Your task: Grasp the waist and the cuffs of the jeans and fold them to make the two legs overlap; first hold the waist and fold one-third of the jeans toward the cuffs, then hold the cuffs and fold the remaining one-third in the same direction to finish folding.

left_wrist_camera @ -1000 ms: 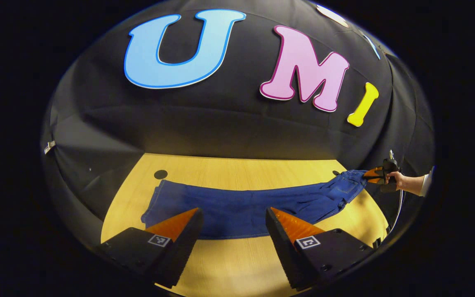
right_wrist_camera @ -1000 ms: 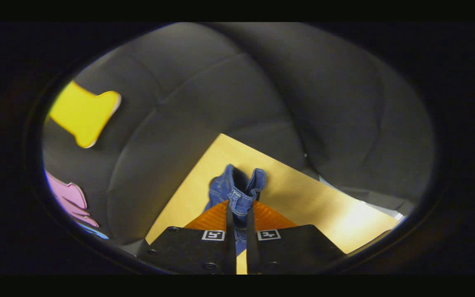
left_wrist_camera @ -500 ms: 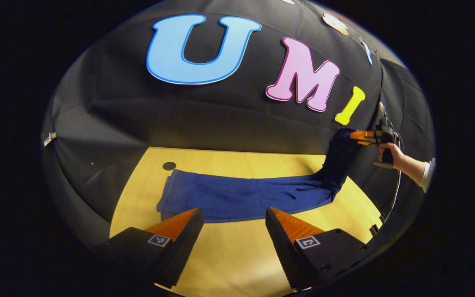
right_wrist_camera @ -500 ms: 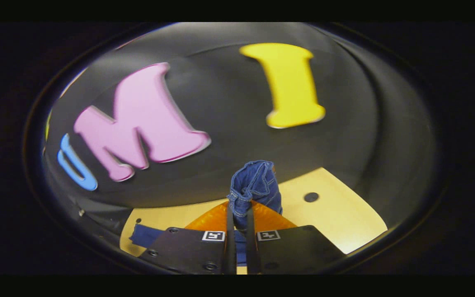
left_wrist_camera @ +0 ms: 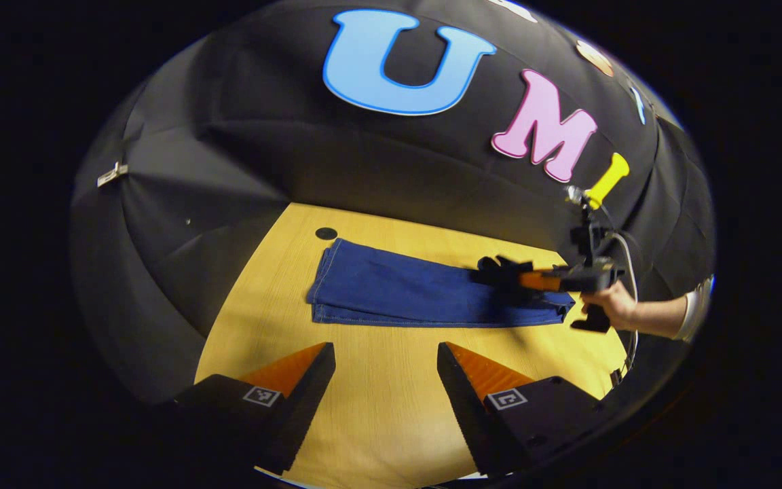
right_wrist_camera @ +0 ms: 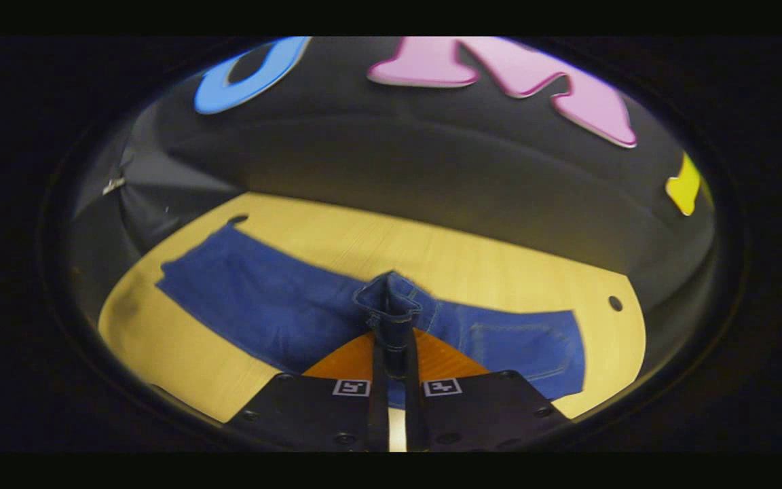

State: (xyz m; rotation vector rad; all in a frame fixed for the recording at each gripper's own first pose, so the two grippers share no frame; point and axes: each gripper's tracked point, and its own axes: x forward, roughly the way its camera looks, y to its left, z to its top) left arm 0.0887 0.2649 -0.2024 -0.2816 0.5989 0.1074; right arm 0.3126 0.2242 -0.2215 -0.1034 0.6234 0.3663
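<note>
Blue jeans [left_wrist_camera: 404,292] lie lengthwise on the wooden table [left_wrist_camera: 377,407], legs overlapping, cuffs at the left end near a black hole. My right gripper [right_wrist_camera: 391,339] is shut on the bunched waistband [right_wrist_camera: 387,305], holding it above the middle of the jeans [right_wrist_camera: 262,305]; the back-pocket part lies flat below it to the right. In the left gripper view that right gripper [left_wrist_camera: 499,275] and the hand [left_wrist_camera: 615,305] holding it reach in from the right over the folded-over waist end. My left gripper [left_wrist_camera: 384,360] is open above bare table in front of the jeans.
Black cloth walls close in the table at the back and both sides. A small black hole [left_wrist_camera: 326,233] sits in the tabletop beside the cuffs, another hole [right_wrist_camera: 615,303] near the right edge. Bare wood stretches in front of the jeans.
My right gripper has lifted the waist off the table and carried it over toward the cuffs, laying the top part across the legs. The left gripper's view has swung leftward; it stays open.
</note>
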